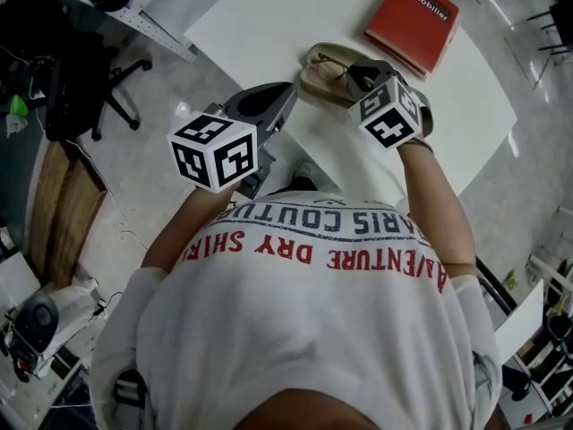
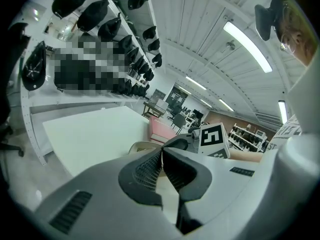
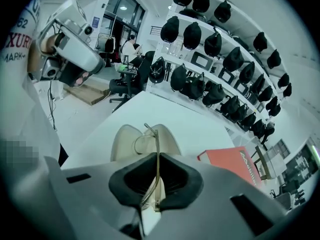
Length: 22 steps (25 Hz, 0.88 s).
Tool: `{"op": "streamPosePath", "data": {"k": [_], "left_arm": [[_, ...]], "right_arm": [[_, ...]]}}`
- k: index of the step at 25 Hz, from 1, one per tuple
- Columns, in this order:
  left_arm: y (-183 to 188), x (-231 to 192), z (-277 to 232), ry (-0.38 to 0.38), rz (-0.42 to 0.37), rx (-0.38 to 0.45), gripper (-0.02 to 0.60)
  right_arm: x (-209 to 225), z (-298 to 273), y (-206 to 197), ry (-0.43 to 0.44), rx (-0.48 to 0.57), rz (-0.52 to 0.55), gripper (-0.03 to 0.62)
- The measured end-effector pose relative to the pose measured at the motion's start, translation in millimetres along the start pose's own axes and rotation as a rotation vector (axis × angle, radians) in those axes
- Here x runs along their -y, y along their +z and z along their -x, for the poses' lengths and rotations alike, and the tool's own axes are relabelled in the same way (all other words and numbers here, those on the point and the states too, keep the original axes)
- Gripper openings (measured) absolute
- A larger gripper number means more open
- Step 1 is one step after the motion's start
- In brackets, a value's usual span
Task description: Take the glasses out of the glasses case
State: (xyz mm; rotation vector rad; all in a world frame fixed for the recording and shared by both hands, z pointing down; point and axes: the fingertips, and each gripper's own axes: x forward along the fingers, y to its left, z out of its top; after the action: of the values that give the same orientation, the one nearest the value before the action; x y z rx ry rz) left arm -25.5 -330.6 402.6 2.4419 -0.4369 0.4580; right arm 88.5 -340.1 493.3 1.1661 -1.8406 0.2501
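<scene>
Glasses [image 3: 151, 149] pinched at a thin wire part of the frame, over the open glasses case [image 1: 315, 77]; impossible to tell whether lifted wholly clear of the lining.

White table [image 1: 269, 12] under the case, bare around it. Red book [image 1: 414, 21] lying flat beyond the case, near but apart. Case itself beige, lid thrown back, toward the near edge of the table. Left claw [image 2: 162, 150] held to the left of the case, apart from it, pressed together on nothing. Right claw [image 3: 156, 160] directly above the case, angled down, pressed together on the wire frame, with one lens rim looping out beyond the tips.

Step in hand, by the look of it: lifting out. Best done by raising straight up from the case, slowly, with no roll of the wrist, against pivot and swing from so thin a grip. Keep the pressure steady and no harder, for fear of bending the wire. Watch for a temple catching on the case rim. In the event of the case rising too, bring the left claw onto its edge and hold it down. Once clear, carry to bare table on the side of the case away from the book. Lower to a full rest before spreading the claw.
</scene>
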Motion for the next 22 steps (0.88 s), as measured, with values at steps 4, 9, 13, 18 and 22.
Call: {"op": "streamPosePath", "data": {"k": [4,9,13,18,22], "left_arm": [[-2,12,13,0.012,0.0,0.024,0.031],[-4,35,27,0.016,-0.011,0.052,0.031],[-6,54,37,0.008,-0.024,0.065,0.031],[-7,84,49,-0.019,-0.034,0.087,0.031],[-5,106,59,-0.048,-0.046,0.116,0.031]], "right_arm": [[6,24,9,-0.049,0.028,0.019,0.034],[11,61,18,-0.081,0.103,-0.027,0.034],[6,100,29,-0.095,0.192,-0.095,0.032],[-8,157,34,-0.106,0.32,-0.193,0.034],[-23,198,32,-0.123,0.404,-0.237,0.034]]}}
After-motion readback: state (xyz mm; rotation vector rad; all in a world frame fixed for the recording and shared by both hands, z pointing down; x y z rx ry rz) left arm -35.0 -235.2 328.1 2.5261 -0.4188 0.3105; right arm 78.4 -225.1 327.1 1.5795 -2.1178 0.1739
